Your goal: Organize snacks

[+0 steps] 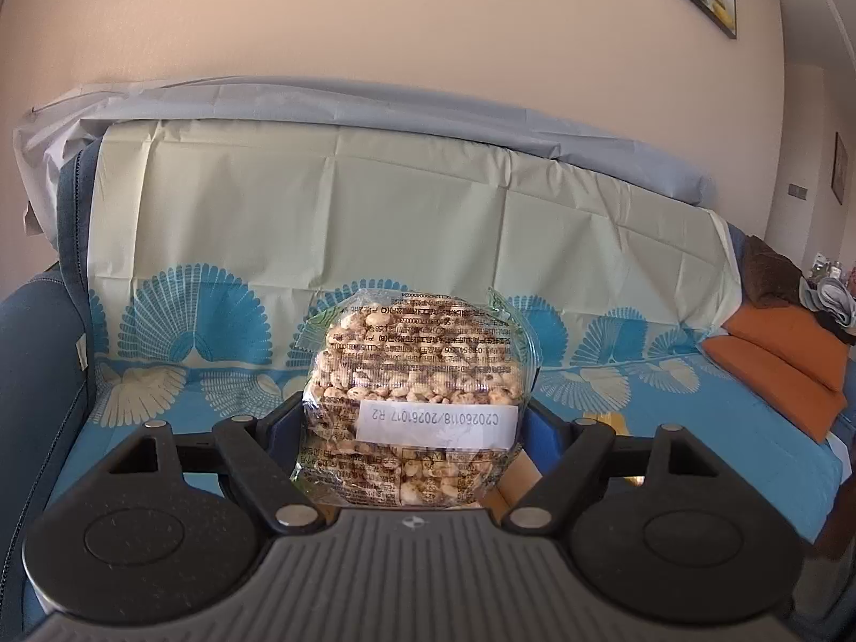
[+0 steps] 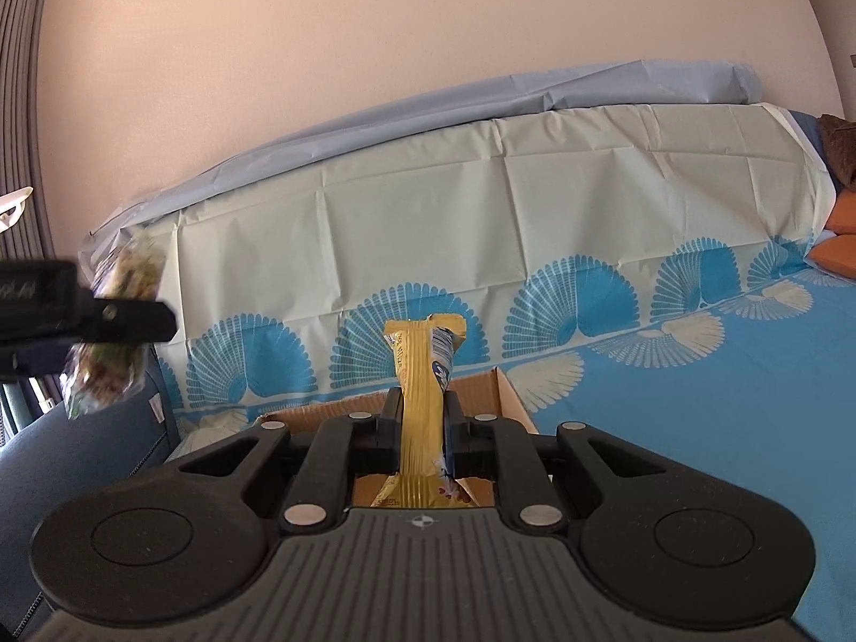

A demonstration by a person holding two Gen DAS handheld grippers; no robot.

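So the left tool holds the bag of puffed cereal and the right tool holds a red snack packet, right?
Not quite. In the right wrist view the snack packet in the right tool is yellow, not red. The left tool does hold the bag of puffed cereal.

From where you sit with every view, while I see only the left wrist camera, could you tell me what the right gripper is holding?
Observer: The right gripper is shut on a yellow snack packet that stands upright between its fingers.
Operator: Thank you. Where is the box relative to it?
Observer: The open cardboard box sits just beneath and ahead of that gripper.
Operator: Can you see my gripper from there?
Observer: Yes. The left gripper shows at the far left edge, holding the clear bag of puffed snacks, left of the box in the right wrist view.
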